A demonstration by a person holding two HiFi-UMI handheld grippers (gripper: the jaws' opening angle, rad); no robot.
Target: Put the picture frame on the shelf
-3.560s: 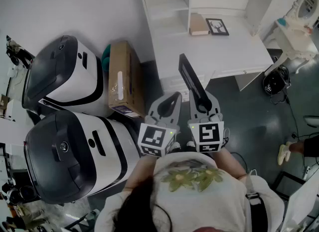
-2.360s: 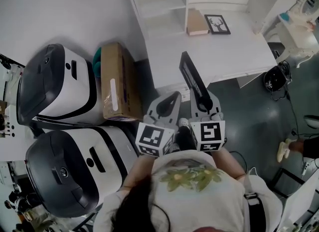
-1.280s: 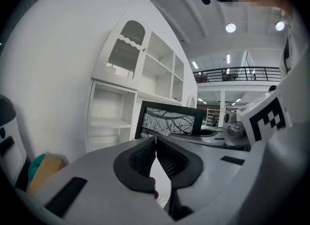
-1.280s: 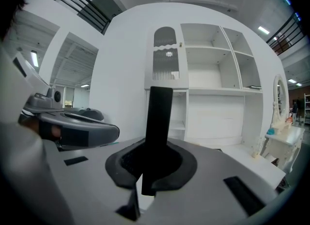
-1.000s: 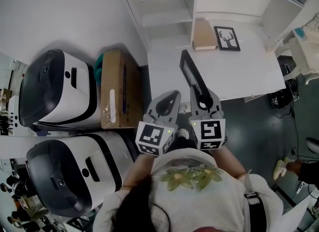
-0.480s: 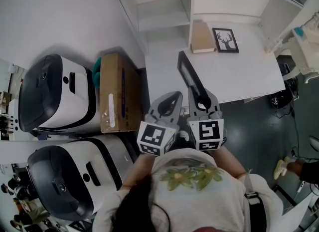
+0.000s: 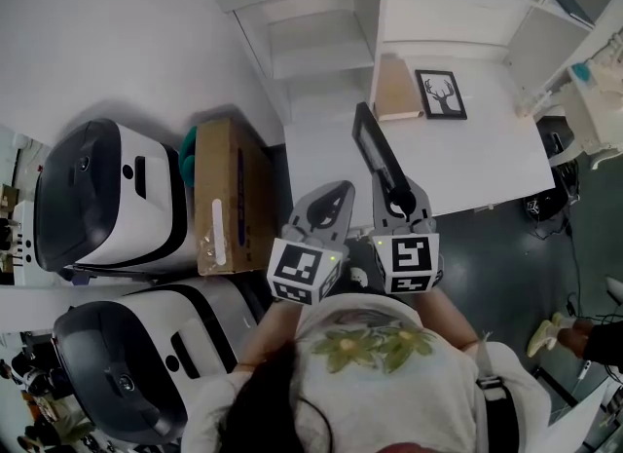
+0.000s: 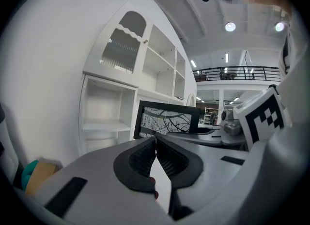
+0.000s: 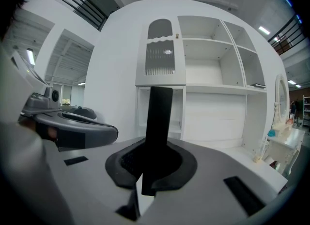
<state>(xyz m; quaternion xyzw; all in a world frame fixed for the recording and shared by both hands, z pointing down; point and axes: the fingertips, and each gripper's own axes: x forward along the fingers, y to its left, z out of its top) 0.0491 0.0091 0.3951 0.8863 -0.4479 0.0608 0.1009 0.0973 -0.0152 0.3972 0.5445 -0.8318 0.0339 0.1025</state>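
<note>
My right gripper (image 7: 393,200) is shut on a black picture frame (image 7: 378,156), held edge-on and pointing toward the white desk (image 7: 487,164). In the right gripper view the picture frame (image 9: 159,122) stands upright between the jaws, in front of the white shelf unit (image 9: 213,74). My left gripper (image 7: 318,209) is shut with nothing in it, just left of the right one. In the left gripper view the picture frame (image 8: 167,120) shows its patterned face beyond the closed left gripper (image 8: 155,142). The shelf unit (image 7: 321,37) rises at the back of the desk.
A second framed deer picture (image 7: 440,94) and a tan book (image 7: 393,89) lie on the desk. A cardboard box (image 7: 227,193) stands on the floor at the left, beside two large black-and-white machines (image 7: 112,193). A white dressing table (image 7: 589,91) is at far right.
The view has shifted closer to the desk and shelves over the last seconds. Both grippers keep the same pose, the right still holding the frame.
</note>
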